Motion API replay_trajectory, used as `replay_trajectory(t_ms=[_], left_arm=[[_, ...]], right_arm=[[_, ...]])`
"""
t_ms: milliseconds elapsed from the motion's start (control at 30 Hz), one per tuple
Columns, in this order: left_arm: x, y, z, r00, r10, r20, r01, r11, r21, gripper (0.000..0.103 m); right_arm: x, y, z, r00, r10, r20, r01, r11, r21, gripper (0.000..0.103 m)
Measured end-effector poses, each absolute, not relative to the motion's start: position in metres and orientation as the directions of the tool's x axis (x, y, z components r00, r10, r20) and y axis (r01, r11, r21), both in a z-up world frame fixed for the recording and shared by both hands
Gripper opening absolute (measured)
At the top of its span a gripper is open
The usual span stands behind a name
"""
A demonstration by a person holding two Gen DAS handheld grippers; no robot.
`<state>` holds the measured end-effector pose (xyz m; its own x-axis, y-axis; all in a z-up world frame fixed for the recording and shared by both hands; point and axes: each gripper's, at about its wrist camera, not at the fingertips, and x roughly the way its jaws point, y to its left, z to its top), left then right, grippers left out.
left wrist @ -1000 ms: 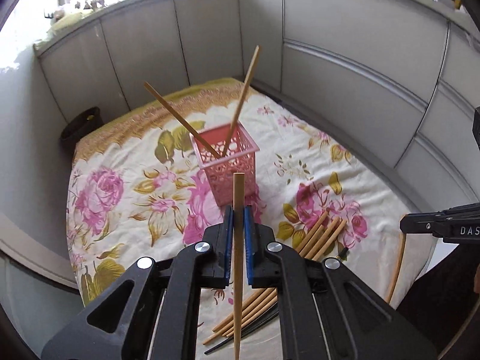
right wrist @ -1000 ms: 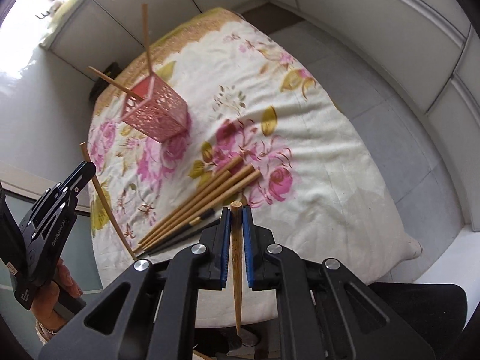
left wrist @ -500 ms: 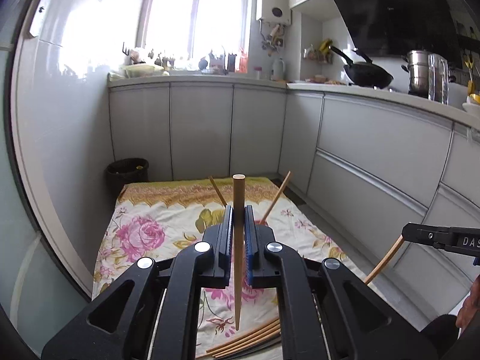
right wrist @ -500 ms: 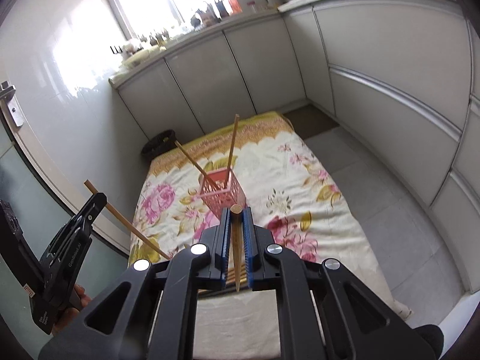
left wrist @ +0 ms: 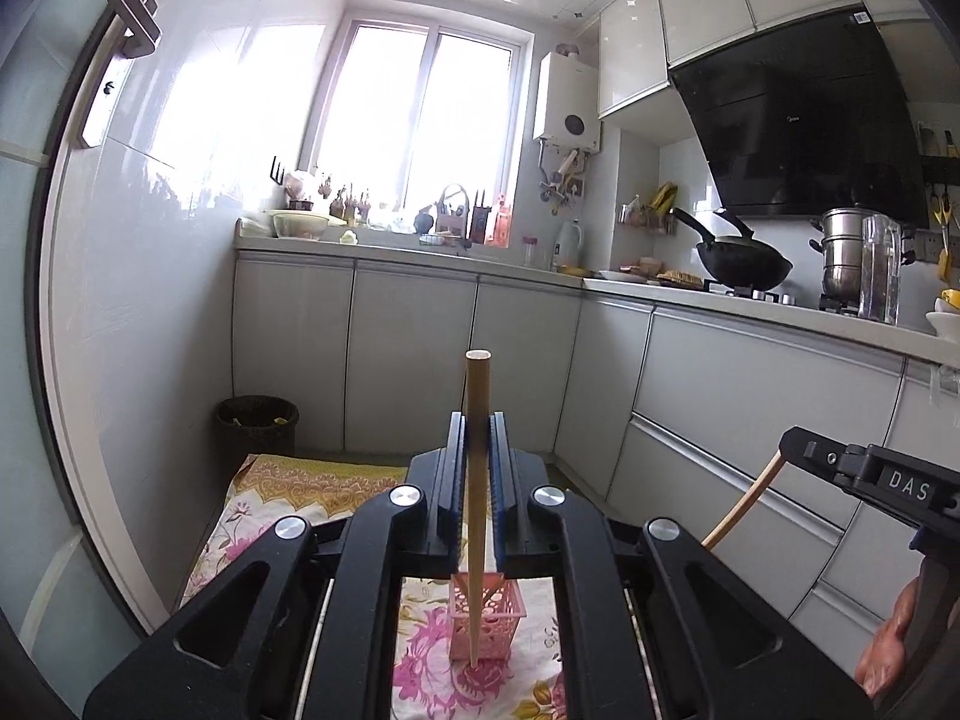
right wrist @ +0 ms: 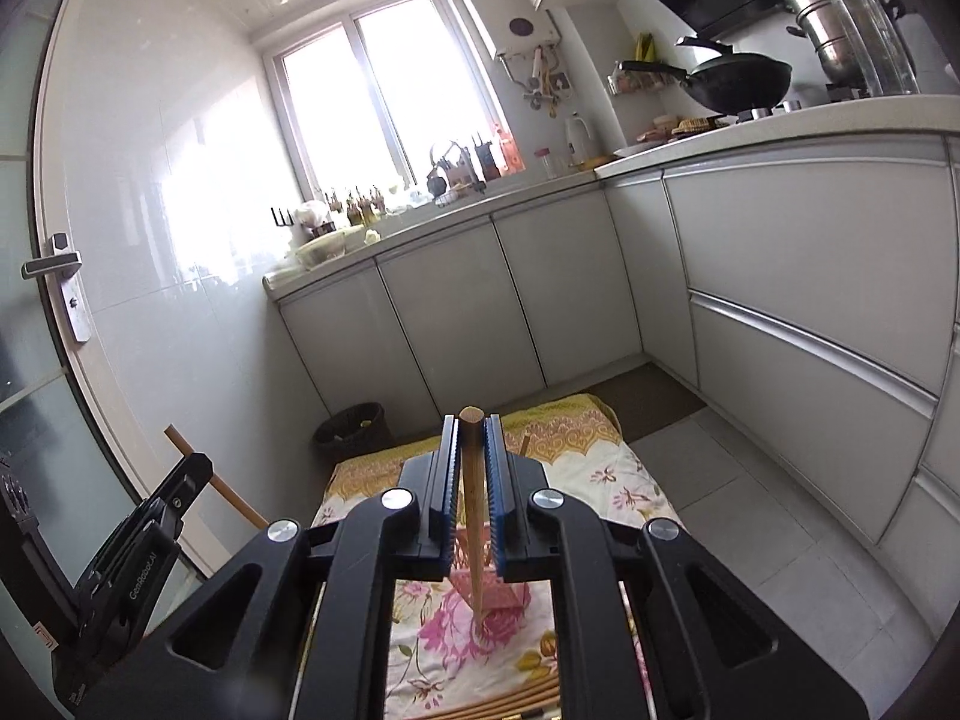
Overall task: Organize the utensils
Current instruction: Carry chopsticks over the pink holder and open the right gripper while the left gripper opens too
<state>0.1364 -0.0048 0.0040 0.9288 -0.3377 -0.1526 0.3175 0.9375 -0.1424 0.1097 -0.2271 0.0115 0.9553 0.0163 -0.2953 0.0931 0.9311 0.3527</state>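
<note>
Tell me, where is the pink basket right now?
The pink basket stands on the flowery cloth on the kitchen floor, low in both wrist views, just beyond each gripper's jaws and behind the tip of each held chopstick.

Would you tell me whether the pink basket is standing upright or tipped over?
Upright: the pink basket stands on the floral cloth, open top upward.

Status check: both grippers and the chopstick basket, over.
Left gripper shut on a chopstick; right gripper shut on another. Pink basket on floral cloth below both. Nothing blocking, over.
</note>
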Motion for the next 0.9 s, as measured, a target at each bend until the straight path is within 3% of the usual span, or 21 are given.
replay_trajectory(t_ms=[200,433,900], left_arm=[[0.163,-0.015,0.012,0.925,-0.354,-0.138,0.333,0.931,-0.153,0.006],[0.19,-0.017,0.009,0.923,-0.363,-0.125,0.343,0.927,-0.155,0.006],[0.258,-0.033,-0.047,0.902,-0.366,-0.23,0.334,0.928,-0.167,0.006]], right_arm=[[0.137,-0.23,0.03,0.974,-0.008,-0.226,0.084,0.941,0.329,0.009],[0.175,-0.228,0.028,0.976,-0.002,-0.217,0.073,0.945,0.319,0.008],[0.218,-0.224,0.006,0.976,0.002,-0.217,0.074,0.937,0.341,0.009]])
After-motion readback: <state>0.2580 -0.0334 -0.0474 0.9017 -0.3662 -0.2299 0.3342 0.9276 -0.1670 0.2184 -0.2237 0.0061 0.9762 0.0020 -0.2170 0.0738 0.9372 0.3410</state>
